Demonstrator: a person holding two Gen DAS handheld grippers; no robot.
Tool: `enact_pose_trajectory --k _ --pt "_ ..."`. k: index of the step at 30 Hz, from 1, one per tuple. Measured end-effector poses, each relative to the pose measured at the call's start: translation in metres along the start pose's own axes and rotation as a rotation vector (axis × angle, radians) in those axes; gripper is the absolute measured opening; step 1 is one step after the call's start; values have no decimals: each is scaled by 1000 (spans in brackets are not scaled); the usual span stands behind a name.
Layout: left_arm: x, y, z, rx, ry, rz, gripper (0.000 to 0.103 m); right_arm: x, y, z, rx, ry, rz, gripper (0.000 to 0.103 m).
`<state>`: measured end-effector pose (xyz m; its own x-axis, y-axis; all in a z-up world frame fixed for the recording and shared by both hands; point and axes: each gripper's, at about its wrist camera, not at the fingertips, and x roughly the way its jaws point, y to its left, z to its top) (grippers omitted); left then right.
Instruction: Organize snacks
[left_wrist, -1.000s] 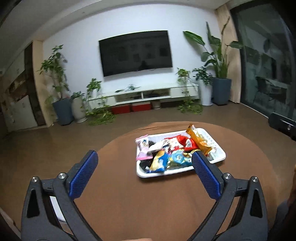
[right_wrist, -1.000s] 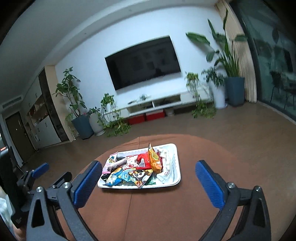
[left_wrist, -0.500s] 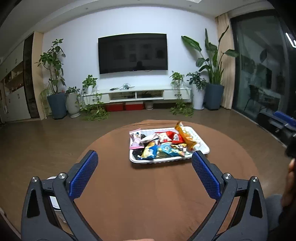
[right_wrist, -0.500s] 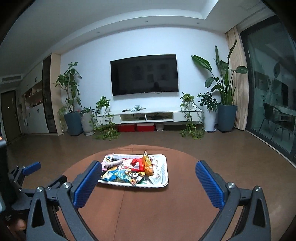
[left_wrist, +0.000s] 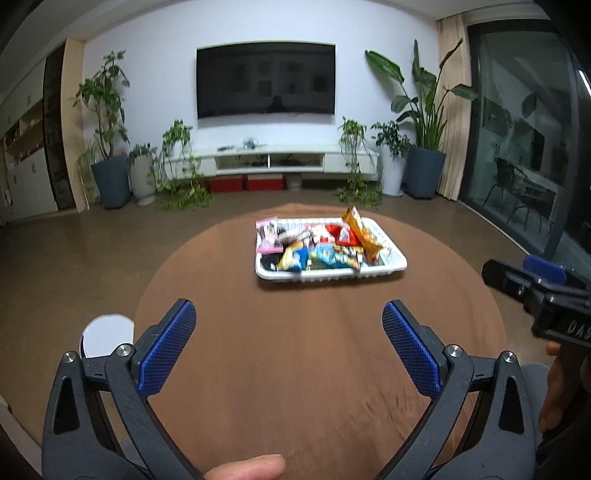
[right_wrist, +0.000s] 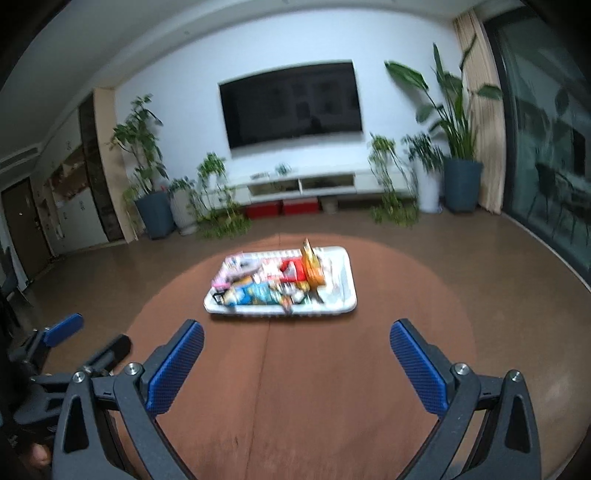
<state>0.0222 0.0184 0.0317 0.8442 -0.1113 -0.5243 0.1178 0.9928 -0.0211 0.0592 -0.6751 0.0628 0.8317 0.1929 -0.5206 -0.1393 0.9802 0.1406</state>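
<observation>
Snacks (left_wrist: 317, 245) all heaped in the white tray (left_wrist: 395, 264) mid-table (left_wrist: 295, 369), packets overlapping — fits a pile waiting to be sorted just as well as one already gathered, can't call which. Left gripper (left_wrist: 288, 325) & right gripper (right_wrist: 295, 343) both hang well short of the tray, jaws spread wide, nothing held, touching nothing; any pick means reaching fwd first

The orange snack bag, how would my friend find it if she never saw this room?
Start at the round brown table and find the white tray heaped with snacks. The orange snack bag is on the tray's right side. It is the only packet sticking up, while the others lie flat.
</observation>
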Motion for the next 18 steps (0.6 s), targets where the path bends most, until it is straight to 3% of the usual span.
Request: enact_pose_trajectory --k 11,18 --pt "9 5 -20 -64 125 -21 103 -13 11 -26 -10 47 -101 103" --pt "12 5 -20 -69 153 22 103 -22 20 -24 -28 27 -114 103"
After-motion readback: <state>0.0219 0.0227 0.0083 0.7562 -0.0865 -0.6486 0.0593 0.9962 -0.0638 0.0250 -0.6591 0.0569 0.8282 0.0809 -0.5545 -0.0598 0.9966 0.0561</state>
